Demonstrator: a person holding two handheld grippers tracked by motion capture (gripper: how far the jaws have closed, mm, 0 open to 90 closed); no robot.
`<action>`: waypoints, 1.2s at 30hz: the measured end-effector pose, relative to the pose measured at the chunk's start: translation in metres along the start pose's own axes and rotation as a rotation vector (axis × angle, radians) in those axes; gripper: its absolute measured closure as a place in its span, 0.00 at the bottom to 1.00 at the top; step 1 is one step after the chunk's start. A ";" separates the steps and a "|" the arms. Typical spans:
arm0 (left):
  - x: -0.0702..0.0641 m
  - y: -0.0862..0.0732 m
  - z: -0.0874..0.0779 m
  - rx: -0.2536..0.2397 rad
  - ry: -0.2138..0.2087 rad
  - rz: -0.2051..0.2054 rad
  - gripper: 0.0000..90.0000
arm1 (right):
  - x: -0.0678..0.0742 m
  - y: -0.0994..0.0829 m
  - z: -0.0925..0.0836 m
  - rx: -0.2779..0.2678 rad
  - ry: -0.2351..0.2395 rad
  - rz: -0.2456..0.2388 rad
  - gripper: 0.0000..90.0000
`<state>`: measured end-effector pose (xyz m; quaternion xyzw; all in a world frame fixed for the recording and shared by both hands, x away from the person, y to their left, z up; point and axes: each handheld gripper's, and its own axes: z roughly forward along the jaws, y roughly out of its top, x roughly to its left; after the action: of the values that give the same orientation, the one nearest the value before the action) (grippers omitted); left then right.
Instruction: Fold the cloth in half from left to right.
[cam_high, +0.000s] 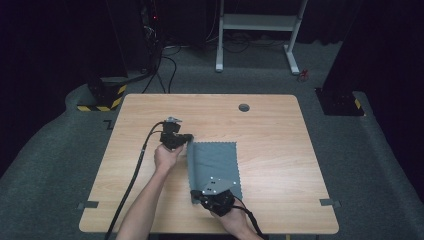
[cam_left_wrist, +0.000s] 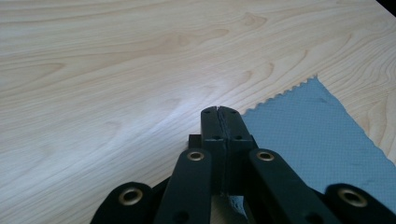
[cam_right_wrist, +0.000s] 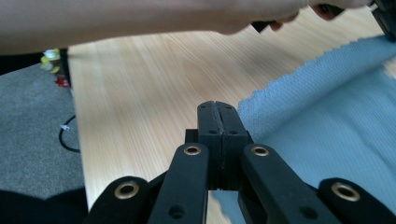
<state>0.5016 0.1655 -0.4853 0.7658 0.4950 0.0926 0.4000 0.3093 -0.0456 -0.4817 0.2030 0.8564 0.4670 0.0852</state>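
Note:
A grey cloth with a zigzag edge lies on the wooden table. Its left edge is raised off the wood. My left gripper is shut at the far left corner of the cloth. My right gripper is shut at the near left corner. In the left gripper view the jaws meet, with the cloth spreading out to their right. In the right gripper view the shut jaws pinch the cloth, which rises toward the left gripper at the top right.
A round hole sits near the table's far edge. Tape pieces mark the near corners. The left gripper's cable trails off the near left side. A white frame stands on the carpet beyond the table.

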 end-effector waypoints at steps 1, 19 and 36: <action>-0.003 0.000 0.004 0.004 -0.005 0.005 1.00 | -0.002 -0.005 -0.003 0.003 -0.010 0.008 1.00; -0.048 0.015 0.044 0.020 -0.045 0.084 1.00 | -0.026 -0.063 -0.048 0.024 -0.158 0.112 1.00; -0.071 0.025 0.064 0.037 -0.088 0.155 1.00 | -0.032 -0.072 -0.070 0.048 -0.212 0.119 1.00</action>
<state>0.5182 0.0685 -0.4918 0.8123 0.4176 0.0806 0.3990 0.2955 -0.1472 -0.5048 0.3035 0.8400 0.4265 0.1427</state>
